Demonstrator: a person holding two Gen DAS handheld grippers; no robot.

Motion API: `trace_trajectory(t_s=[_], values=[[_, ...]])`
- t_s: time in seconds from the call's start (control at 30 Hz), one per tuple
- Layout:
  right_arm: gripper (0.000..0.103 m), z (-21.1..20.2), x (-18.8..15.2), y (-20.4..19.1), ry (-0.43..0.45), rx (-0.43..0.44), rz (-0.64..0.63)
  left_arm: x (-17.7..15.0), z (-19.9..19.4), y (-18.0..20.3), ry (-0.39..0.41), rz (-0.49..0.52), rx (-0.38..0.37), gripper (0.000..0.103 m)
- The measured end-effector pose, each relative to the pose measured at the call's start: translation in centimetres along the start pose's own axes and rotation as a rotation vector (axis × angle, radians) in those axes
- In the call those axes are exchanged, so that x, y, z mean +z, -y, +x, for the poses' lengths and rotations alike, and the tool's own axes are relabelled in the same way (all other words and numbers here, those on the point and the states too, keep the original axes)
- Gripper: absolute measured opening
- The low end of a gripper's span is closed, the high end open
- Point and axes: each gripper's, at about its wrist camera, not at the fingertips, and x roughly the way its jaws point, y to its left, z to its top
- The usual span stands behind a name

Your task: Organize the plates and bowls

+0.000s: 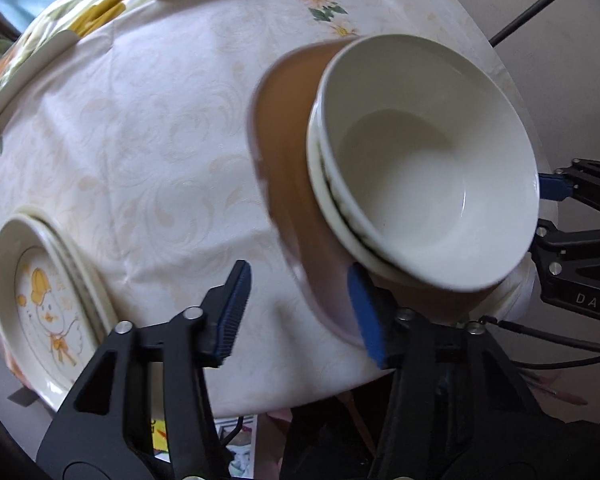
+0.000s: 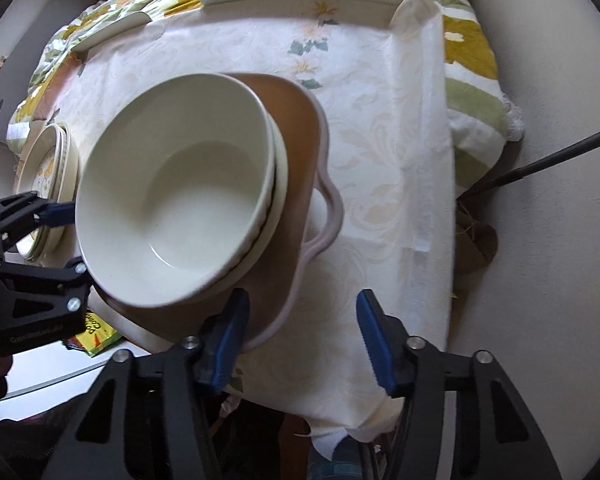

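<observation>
We count two white bowls [image 1: 420, 184], nested. We count one brown tray [image 2: 296, 152] beneath them. We count at least two duck-patterned plates [image 1: 44, 308], stacked. We count two grippers: left gripper [image 1: 300, 312], right gripper [image 2: 304, 336].

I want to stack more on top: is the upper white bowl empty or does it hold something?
Empty. The upper white bowl shows a bare, clean inside in both views.

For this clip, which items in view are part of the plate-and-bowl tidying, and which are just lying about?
Part of the job:
- stacked white bowls
- brown handled dish beneath them
- duck-pattern plates
- left gripper, right gripper

Just lying about:
- patterned tablecloth
- floral cloth at the table's far edge
- yellow-green packet below the table
</observation>
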Motion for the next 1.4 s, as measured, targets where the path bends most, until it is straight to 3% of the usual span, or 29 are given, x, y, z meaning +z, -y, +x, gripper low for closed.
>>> trace_trajectory(t_s=[0.03, 0.2, 0.43, 0.73, 0.9, 1.17, 1.4], values=[[0.034, 0.3, 0.0, 0.2, 0.012, 0.021, 0.005, 0.0, 0.3, 0.2, 0.002, 0.005, -0.004, 0.04], [0.029, 1.5, -0.1, 0.3, 0.08, 0.037, -0.005, 0.1, 1.5, 1.0, 0.039, 0.031, -0.024, 0.021], [0.013, 2.5, 0.2, -0.7, 0.121, 0.059, -0.088, 0.0, 1.8, 1.6, 0.108, 0.078, 0.023, 0.019], [0.013, 1.2, -0.6, -0.6, 0.208, 0.03, -0.105, 0.2, 1.0, 2.8, 0.181, 0.098, 0.052, 0.019], [0.013, -0.8, -0.4, -1.1, 0.249, 0.011, -0.137, -0.1, -1.5, 2.6, 0.243, 0.09, 0.069, 0.019], [0.013, -5.0, 0.7, -5.5, 0.297, 0.003, -0.189, -1.8, -7.4, -1.5, 0.298, 0.042, 0.084, 0.019], [0.013, -5.8, 2.0, -12.7, 0.3, 0.007, -0.228, -5.1, -10.8, -8.1, 0.293, 0.011, 0.095, 0.019]])
